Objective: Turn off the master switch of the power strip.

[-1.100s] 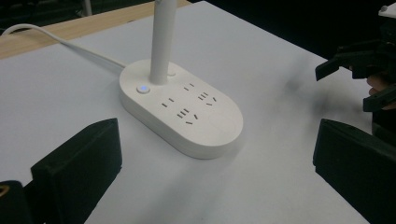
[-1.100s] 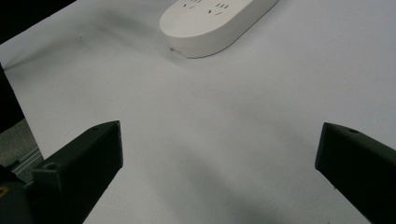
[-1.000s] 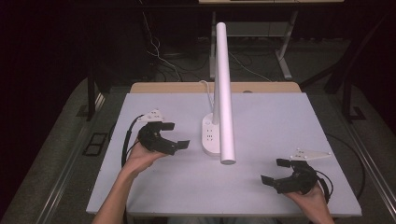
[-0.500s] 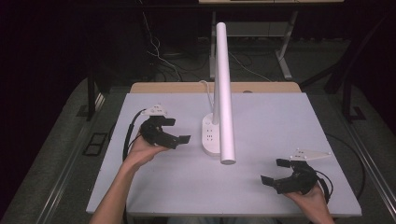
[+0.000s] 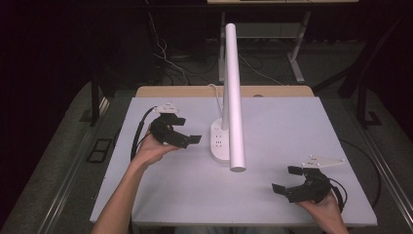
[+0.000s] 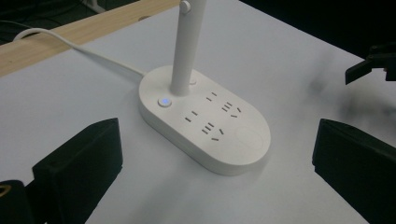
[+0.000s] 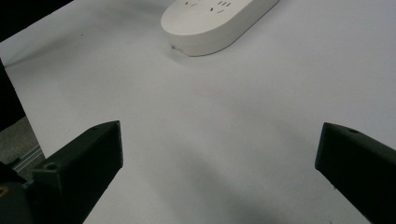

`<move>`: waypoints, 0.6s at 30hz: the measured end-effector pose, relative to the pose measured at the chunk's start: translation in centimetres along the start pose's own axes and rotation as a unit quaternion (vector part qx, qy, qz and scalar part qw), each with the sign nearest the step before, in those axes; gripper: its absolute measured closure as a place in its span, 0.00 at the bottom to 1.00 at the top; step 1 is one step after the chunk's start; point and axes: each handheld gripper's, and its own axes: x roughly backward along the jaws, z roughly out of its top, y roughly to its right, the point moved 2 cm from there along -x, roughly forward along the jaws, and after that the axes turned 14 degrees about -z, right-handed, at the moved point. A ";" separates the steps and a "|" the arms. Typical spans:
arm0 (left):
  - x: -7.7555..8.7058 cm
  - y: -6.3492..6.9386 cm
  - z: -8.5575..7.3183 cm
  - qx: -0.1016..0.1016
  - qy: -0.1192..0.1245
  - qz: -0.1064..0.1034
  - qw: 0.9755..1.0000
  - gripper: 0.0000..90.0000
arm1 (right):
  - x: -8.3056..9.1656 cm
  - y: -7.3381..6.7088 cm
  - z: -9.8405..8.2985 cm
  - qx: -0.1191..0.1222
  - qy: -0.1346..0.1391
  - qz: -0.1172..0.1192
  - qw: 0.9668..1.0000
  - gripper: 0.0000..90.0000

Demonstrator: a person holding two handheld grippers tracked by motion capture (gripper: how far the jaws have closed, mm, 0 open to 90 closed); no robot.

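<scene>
Desk lamp (image 5: pixel 233 92), white and smooth, stands near the middle of the table (image 5: pixel 292 126), slightly toward the far edge. Its base (image 6: pixel 205 119) is a flat oval of matte plastic with rounded edges, carrying several socket slots on top and a small round button (image 6: pixel 164 101) glowing blue beside the stem. A slim round stem rises from the far end of the base, and a long tubular head reaches forward and down over the tabletop. A white cord (image 6: pixel 70 44) runs from the base toward the far edge. The left gripper (image 5: pixel 187 135), black, held in the person's left hand (image 5: pixel 151 148), hovers just beside the base on its left, jaws spread wide and empty. The right gripper (image 5: pixel 287 179), also black, sits near the front right corner, well apart from the lamp, jaws likewise spread and empty. The tabletop is a plain pale grey sheet with a wooden strip (image 5: pixel 195 91) along its far edge. Beyond it the room is dark, with cables on the floor.
</scene>
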 end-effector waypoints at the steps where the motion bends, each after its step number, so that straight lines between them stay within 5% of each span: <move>1: 0.0 -0.1 0.2 -0.002 -0.003 0.001 1.000 0.01 | 0.0 0.0 0.0 0.001 0.000 0.000 1.000 0.00; 18: -0.6 -1.9 2.4 0.001 -0.009 0.020 1.000 0.02 | 0.0 0.0 0.0 -0.001 -0.002 0.000 1.000 0.00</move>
